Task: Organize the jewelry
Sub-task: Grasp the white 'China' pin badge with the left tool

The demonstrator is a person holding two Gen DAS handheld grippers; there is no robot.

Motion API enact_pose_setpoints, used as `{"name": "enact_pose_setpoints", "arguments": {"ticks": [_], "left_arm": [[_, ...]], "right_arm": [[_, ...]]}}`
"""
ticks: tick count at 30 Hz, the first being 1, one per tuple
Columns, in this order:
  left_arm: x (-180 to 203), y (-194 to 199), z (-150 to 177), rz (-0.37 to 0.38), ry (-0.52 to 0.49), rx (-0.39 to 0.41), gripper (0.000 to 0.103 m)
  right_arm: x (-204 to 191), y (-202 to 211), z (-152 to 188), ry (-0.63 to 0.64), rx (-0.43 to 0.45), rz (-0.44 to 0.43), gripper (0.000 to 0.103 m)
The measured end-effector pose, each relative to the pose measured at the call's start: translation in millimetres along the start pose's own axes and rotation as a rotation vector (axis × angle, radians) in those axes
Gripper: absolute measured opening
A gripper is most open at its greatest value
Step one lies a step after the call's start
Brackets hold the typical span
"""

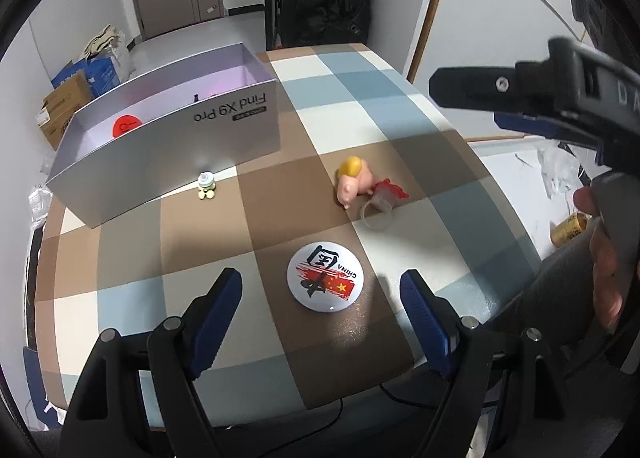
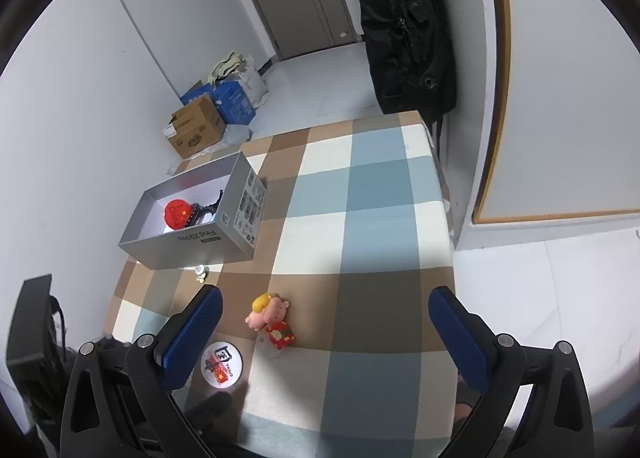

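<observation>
Box (image 1: pixel 224 130) near the counter's (image 1: pixel 400 106) far left corner reads "Find X9 Pro". White badge (image 1: pixel 325 281) reads "CHINA". Left gripper (image 1: pixel 320 322) and right gripper (image 2: pixel 324 334) fingers stand wide apart, holding nothing.

The black left gripper with blue ribbed pads (image 1: pixel 321 322) is held wide apart, angled downward; the matching right gripper (image 2: pixel 325 334) likewise, nothing gripped.

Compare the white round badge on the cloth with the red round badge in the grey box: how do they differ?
The white badge lies loose on the checked tablecloth, near the front edge; the red badge already sits inside the grey box. The white badge has a white face with dark and red artwork; the red badge's face is solid red. The white badge lies alone; the red badge lies beside a dark beaded strand. Both are round and read "China".
</observation>
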State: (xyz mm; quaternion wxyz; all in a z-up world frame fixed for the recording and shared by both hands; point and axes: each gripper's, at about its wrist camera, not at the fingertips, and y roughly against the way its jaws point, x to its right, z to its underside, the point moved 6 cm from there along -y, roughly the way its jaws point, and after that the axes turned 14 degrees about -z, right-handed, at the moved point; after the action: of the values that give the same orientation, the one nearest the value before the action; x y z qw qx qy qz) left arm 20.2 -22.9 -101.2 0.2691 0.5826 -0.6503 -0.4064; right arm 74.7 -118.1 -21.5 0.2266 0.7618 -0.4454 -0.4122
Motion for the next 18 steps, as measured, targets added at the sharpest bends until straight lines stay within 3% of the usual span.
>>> {"name": "enact_pose_setpoints", "arguments": {"ticks": [6, 9, 12, 15, 18], "left_arm": [[3.0, -4.8, -0.3, -0.003, -0.006, -0.009, 0.077], [3.6, -10.2, -0.3, -0.014, -0.026, -0.017, 0.060], [4.2, -11.0, 0.8, -0.041, -0.043, -0.009, 0.056], [9.4, -9.2, 1.0, -0.018, -0.061, -0.004, 0.040], [12.6, -8.0, 0.8, -0.021, -0.078, -0.003, 0.038]], "right_arm": [[3.8, -0.3, 1.4, -0.014, -0.006, 0.009, 0.103], [5.9, -0.5, 1.5, -0.018, -0.009, 0.018, 0.103], [8.2, -0.3, 1.4, -0.026, -0.008, 0.019, 0.103], [10.2, -0.2, 1.3, -0.033, -0.008, 0.021, 0.103], [10.4, -0.1, 1.5, -0.033, -0.007, 0.025, 0.103]]}}
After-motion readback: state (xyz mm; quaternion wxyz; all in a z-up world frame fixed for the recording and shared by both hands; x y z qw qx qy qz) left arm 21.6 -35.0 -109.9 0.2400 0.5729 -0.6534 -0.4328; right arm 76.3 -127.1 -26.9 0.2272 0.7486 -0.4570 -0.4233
